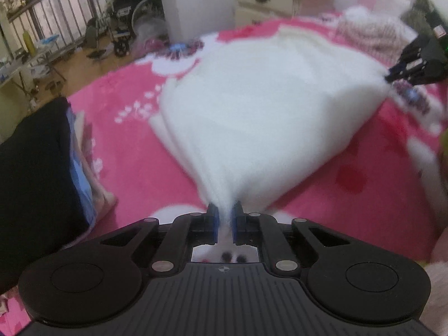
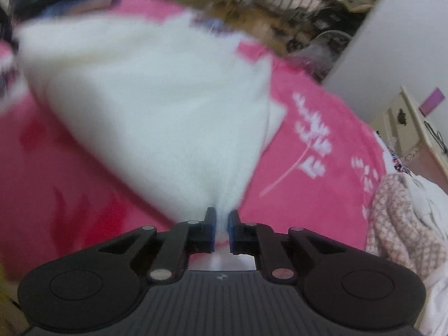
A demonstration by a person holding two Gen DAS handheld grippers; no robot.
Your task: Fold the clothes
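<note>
Holding a white garment (image 1: 252, 106) stretched over the pink bedspread (image 1: 134, 151).
Corners are pinched by the left gripper (image 1: 224, 221) and right gripper (image 2: 222, 224), kept taut, likely so a fold lands flat.

Fluffy white cloth garment (image 1: 252, 106) on a plush pink blanket (image 1: 134, 151); matt black plastic fingers (image 1: 213, 218).
</note>
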